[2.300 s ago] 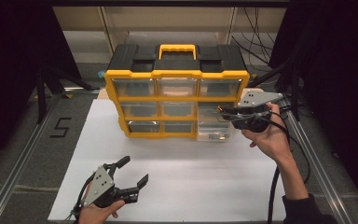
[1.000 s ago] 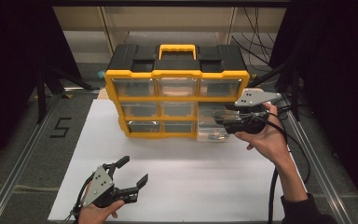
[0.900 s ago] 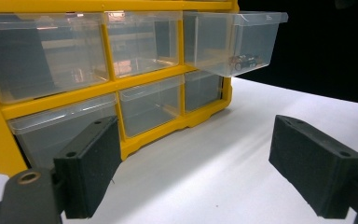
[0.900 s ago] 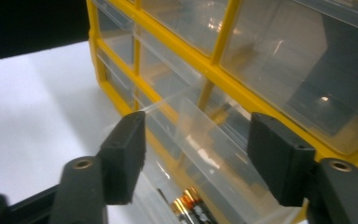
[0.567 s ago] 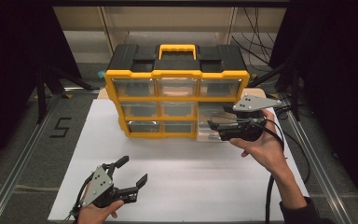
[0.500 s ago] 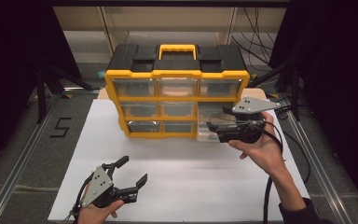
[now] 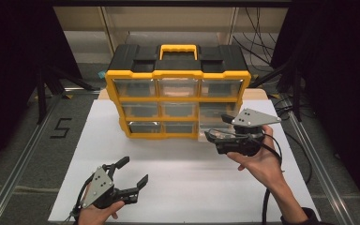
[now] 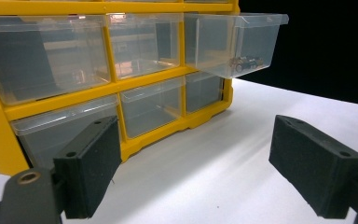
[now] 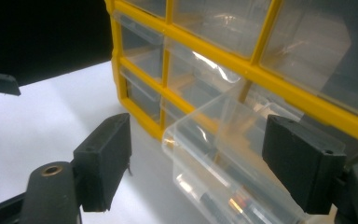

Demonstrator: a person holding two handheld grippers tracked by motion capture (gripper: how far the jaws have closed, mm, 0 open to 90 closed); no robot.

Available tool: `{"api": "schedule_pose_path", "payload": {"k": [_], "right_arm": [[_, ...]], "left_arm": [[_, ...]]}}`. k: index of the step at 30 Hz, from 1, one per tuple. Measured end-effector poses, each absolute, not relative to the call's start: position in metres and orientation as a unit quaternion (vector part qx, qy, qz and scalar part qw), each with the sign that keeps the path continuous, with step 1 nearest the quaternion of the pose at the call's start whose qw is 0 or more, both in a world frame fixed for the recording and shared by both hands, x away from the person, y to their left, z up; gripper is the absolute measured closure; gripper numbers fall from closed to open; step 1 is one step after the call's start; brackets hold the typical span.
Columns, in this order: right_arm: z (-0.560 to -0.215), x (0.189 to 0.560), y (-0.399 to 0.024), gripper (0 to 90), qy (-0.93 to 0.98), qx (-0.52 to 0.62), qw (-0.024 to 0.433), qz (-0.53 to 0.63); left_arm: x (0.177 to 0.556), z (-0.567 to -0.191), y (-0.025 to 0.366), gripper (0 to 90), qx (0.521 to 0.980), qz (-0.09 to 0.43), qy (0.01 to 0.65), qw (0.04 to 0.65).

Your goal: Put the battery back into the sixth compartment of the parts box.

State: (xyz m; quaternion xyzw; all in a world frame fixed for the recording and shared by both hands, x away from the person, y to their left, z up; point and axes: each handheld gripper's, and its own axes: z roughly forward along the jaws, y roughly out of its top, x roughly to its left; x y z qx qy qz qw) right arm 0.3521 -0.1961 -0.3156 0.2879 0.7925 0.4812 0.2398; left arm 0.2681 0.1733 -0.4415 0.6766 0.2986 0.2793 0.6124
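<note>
- Right gripper (image 7: 214,137): jaws just opened since a second ago and lowered toward the drawer front; nothing is clamped. In the right gripper view, the clear drawer (image 9: 223,158) lies between the spread pads, seemingly untouched.
- Clear drawer (image 7: 211,131): pulled out of the yellow organizer (image 7: 178,101) at its lower right, above the white board (image 7: 183,173); small dark parts (image 8: 247,62) are held inside.
- Judgement: the drawer is released and the parts inside are made reachable.
- Left gripper (image 7: 130,172): released, empty, well apart near the board's front edge.
- Obstruction: none is seen around the drawer.
</note>
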Motion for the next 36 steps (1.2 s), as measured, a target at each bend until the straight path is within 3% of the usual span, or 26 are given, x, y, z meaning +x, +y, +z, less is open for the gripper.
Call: {"api": "schedule_pose_path", "payload": {"k": [36], "right_arm": [[-0.377,0.304,-0.215,19.0,0.761,0.31,0.21,0.53]], "left_arm": [[0.268,-0.441,0.173,16.1,0.676,0.281,0.297,0.614]]}}
